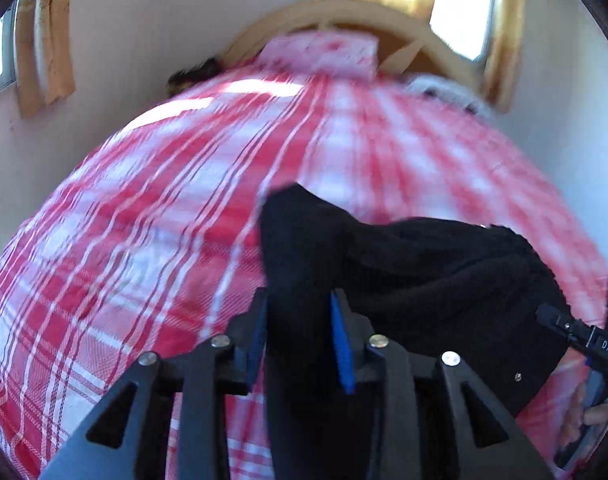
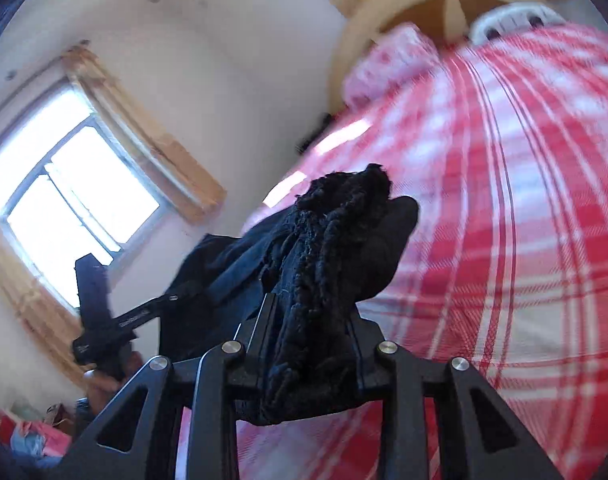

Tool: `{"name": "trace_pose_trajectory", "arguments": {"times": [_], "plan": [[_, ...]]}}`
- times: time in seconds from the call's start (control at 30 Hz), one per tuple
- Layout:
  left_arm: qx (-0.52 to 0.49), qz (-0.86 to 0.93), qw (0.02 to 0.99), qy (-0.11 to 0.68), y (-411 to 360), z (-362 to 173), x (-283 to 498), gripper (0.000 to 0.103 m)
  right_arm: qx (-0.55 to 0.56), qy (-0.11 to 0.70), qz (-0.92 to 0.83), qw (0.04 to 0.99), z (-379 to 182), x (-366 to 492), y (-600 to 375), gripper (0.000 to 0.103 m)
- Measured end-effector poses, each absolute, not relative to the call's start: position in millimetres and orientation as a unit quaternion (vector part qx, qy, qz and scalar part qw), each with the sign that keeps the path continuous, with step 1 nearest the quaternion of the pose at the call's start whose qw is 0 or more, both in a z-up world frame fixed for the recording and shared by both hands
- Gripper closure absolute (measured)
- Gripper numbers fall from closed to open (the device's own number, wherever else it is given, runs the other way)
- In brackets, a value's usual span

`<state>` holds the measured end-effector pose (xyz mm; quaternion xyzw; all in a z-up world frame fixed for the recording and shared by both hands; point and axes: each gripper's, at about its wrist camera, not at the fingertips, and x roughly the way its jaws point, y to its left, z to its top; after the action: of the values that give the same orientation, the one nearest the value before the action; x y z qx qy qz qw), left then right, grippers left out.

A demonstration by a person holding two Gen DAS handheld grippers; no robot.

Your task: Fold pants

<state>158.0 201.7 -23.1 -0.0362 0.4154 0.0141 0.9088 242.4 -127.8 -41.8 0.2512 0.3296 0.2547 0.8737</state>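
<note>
The fingers (image 1: 260, 332) of the left gripper (image 1: 300, 332) are clamped on a fold of the black pants (image 1: 403, 264), which fill the gap between the blue pads and trail off to the right of them over the red-and-white plaid bedsheet (image 1: 144, 240). Only this view shows the right gripper (image 1: 579, 340) from outside, at the far right edge beyond the cloth. The right wrist view shows the right gripper (image 2: 309, 320) clamped on a thick, fuzzy bunch of the pants (image 2: 335, 240), which stands up past the fingertips. It alone shows the left gripper (image 2: 104, 312), to the left of the fingers before a bright window (image 2: 72, 200), with a hand (image 2: 104, 380) below it. A pink pillow (image 1: 323, 52) lies far ahead by the wooden headboard (image 1: 403, 28).
</note>
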Motion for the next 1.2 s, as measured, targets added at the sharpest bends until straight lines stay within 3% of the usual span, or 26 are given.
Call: {"name": "trace_pose_trajectory", "arguments": {"times": [0.07,0.1,0.17,0.23,0.47,0.87,0.93,1.0,1.2], "plan": [[-0.024,0.042,0.897,0.440,214,-46,159,0.069,0.243,0.406,0.184,0.862,-89,270,-118,0.065],[-0.034,0.039,0.899,0.436,220,-48,157,0.069,0.253,0.404,0.181,0.860,-93,272,-120,0.063],[-0.038,0.058,0.903,0.424,234,-47,149,0.060,0.284,0.396,0.196,0.851,-84,271,-132,0.059],[-0.036,0.079,0.910,0.406,246,-43,139,0.059,0.290,0.396,0.181,0.852,-74,264,-142,0.059],[0.013,0.119,0.928,0.353,228,-14,109,0.038,0.256,0.283,0.084,0.921,-2,196,-155,0.059],[0.018,0.101,0.937,0.332,158,3,29,0.008,0.152,0.337,0.087,0.925,5,119,-61,0.057],[0.030,0.105,0.940,0.322,150,7,18,0.004,0.139,0.346,0.074,0.925,7,108,-57,0.053],[0.035,0.103,0.943,0.315,142,10,8,0.000,0.124,0.358,0.053,0.924,11,98,-54,0.040],[0.003,0.076,0.938,0.339,134,19,-1,0.000,0.091,0.312,0.058,0.944,34,60,-53,0.034]]}}
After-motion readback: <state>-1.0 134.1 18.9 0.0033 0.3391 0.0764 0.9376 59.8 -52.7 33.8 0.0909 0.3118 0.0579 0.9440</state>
